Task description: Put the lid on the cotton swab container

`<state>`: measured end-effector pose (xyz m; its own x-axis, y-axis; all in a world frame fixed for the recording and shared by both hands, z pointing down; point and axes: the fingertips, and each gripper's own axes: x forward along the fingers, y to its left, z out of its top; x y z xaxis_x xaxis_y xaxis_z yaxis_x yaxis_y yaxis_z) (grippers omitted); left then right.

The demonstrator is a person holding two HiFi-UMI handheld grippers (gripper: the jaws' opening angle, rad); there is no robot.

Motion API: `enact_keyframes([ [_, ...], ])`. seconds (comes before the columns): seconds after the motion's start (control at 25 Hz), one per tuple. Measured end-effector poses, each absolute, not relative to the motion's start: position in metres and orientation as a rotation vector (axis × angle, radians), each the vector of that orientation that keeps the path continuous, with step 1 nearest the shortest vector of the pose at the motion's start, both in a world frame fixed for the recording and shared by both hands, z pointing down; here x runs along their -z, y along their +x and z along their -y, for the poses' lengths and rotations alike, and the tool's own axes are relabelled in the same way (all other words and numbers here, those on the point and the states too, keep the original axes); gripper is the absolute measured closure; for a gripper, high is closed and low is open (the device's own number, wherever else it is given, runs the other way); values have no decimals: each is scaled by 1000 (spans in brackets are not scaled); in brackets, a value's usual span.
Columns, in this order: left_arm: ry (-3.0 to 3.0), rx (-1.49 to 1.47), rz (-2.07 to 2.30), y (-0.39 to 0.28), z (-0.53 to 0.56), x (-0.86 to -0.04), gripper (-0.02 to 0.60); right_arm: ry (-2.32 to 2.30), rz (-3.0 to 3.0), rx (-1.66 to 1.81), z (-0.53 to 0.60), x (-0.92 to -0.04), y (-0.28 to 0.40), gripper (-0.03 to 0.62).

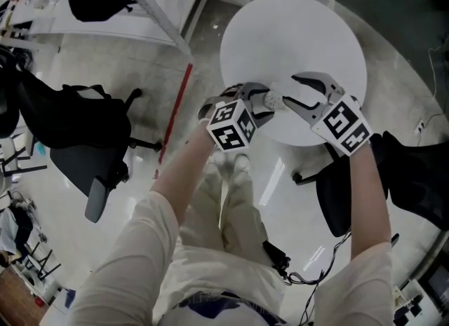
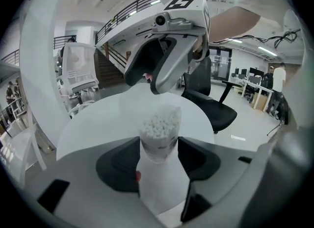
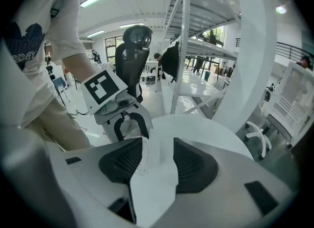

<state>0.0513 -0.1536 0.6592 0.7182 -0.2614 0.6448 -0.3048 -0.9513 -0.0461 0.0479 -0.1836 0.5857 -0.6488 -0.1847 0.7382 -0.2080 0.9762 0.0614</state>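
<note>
The cotton swab container (image 2: 159, 124) is a clear tub packed with white swab heads and has no lid on it. My left gripper (image 2: 159, 149) is shut on it, a dark pad against each side. In the head view the container (image 1: 277, 100) shows as a small white blob at the left gripper's (image 1: 269, 102) tips, over the near edge of the round white table (image 1: 295, 30). My right gripper (image 1: 289, 90) faces it from the right, jaws wide. A clear plastic piece, seemingly the lid (image 3: 141, 156), rests against one pad of the right gripper (image 3: 157, 161); the other pad stands apart from it.
Black office chairs stand left (image 1: 77, 132) and right (image 1: 344, 191) of the person. A white shelf unit (image 1: 140, 9) fills the upper left. A red strip (image 1: 175, 114) runs along the glossy floor, and cables (image 1: 302, 275) lie by the person's feet.
</note>
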Motion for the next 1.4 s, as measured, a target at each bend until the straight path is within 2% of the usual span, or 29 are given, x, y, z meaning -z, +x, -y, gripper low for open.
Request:
enact_keyframes([
  [0.24, 2852, -1060, 462, 51, 154, -659, 344, 249, 2280, -47, 184, -588, 47, 422],
  [0.52, 2850, -1057, 478, 53, 155, -659, 345, 229, 2260, -42, 180, -589, 50, 511],
  [1.4, 2835, -1059, 491, 53, 159, -659, 345, 89, 2266, -55, 145, -585, 43, 514],
])
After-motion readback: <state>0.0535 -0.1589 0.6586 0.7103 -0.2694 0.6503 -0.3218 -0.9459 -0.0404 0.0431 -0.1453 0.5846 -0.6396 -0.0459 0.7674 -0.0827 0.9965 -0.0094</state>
